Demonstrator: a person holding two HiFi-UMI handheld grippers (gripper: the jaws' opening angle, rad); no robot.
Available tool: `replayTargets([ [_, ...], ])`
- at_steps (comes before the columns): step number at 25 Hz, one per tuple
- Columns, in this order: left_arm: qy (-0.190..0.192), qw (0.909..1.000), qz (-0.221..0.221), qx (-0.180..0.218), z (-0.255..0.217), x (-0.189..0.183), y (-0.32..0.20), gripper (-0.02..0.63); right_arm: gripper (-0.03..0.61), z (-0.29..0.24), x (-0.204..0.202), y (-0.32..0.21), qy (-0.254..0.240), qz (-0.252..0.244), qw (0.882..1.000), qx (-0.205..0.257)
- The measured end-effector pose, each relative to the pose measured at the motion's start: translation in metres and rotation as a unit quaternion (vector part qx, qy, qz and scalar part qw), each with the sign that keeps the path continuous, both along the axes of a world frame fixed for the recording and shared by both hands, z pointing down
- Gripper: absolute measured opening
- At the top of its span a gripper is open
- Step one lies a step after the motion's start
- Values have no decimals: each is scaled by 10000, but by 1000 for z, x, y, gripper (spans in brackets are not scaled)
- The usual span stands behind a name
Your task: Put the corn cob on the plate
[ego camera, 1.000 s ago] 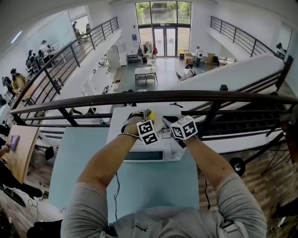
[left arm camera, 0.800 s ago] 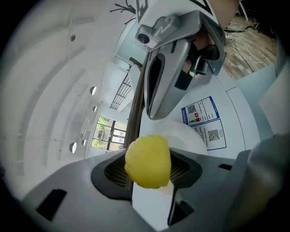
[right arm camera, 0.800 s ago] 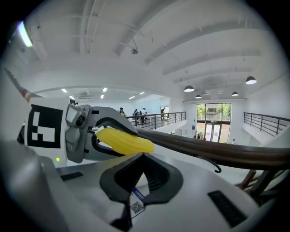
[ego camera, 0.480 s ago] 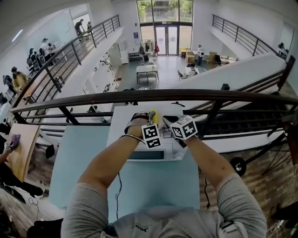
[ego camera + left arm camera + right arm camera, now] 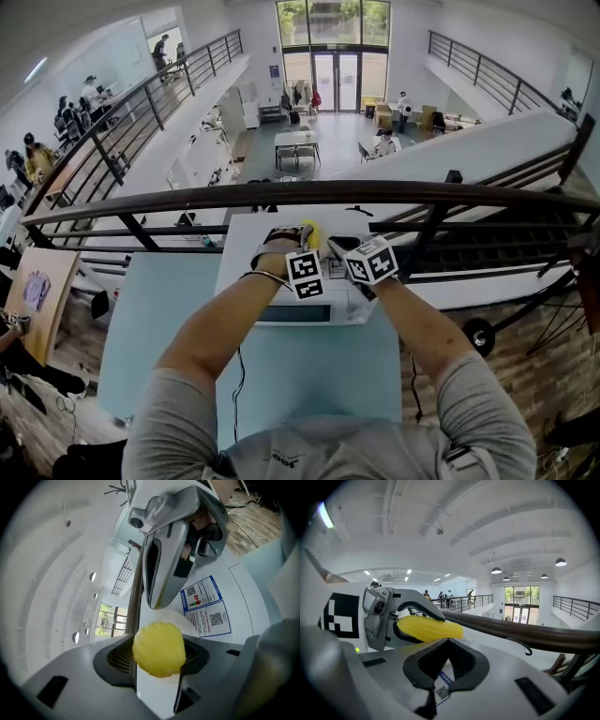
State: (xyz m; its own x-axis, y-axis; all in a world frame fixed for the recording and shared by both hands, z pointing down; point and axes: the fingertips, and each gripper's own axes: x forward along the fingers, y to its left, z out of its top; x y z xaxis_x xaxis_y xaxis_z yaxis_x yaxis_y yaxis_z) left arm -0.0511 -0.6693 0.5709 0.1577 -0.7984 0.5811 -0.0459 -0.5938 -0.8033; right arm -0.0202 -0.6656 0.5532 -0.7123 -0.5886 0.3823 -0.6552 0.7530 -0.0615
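My left claw [image 5: 157, 662] clamped around short yellow corn cob [image 5: 158, 646], cob held off white surface [image 5: 246, 590]. My right claw [image 5: 449, 644] closed, empty, just beside cob. Dark handrail [image 5: 309, 194] beyond.

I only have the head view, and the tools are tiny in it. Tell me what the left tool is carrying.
Observer: The left tool is clamped on a yellow corn cob, seen end-on in the left gripper view.
Operator: Check the right tool.
Observer: The right tool has its jaws meeting at the tips, with nothing between them.
Operator: Report what's under the cob.
Observer: A white surface bearing a blue-bordered label with QR codes.
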Motion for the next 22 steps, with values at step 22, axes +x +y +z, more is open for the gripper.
replayTargets([
  [22,264,9968,-106,-742,12,-8,5,262,17,10,-9,4,9,-38,10000,-57],
])
